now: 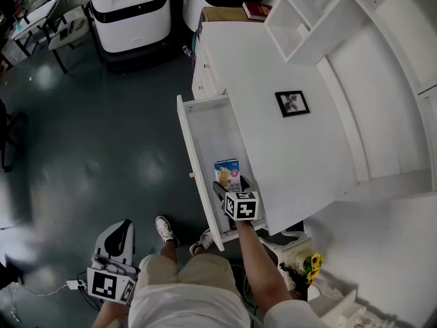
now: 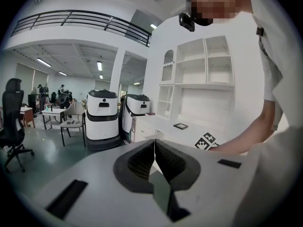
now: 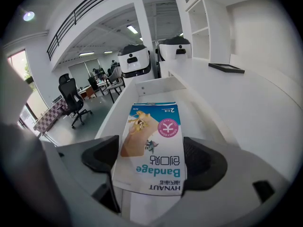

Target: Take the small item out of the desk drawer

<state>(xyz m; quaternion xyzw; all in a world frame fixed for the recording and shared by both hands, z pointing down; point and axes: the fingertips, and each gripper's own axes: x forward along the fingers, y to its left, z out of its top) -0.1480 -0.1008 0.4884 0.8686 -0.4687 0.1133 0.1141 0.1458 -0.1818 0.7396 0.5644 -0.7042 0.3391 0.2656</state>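
The white desk's drawer point(image 1: 198, 157) stands pulled out toward me. A small bandage box point(image 1: 227, 171), blue, white and tan with a pink disc, sits over its near part. My right gripper point(image 1: 230, 188) reaches into the drawer and is shut on that box. In the right gripper view the box point(image 3: 154, 141) lies flat between the two dark pads point(image 3: 203, 162), printed face up, with the drawer's far wall point(image 3: 158, 85) beyond it. My left gripper point(image 1: 121, 227) hangs low at my left side, away from the desk. Its jaws point(image 2: 154, 150) are shut with nothing between them.
A black picture frame point(image 1: 292, 104) lies on the desk top point(image 1: 273, 67), and a white shelf unit point(image 1: 321, 12) stands behind. Two white mobile robots point(image 1: 130, 12) and a chair point(image 1: 68, 19) are on the grey floor. Yellow flowers point(image 1: 312, 263) sit by my right arm.
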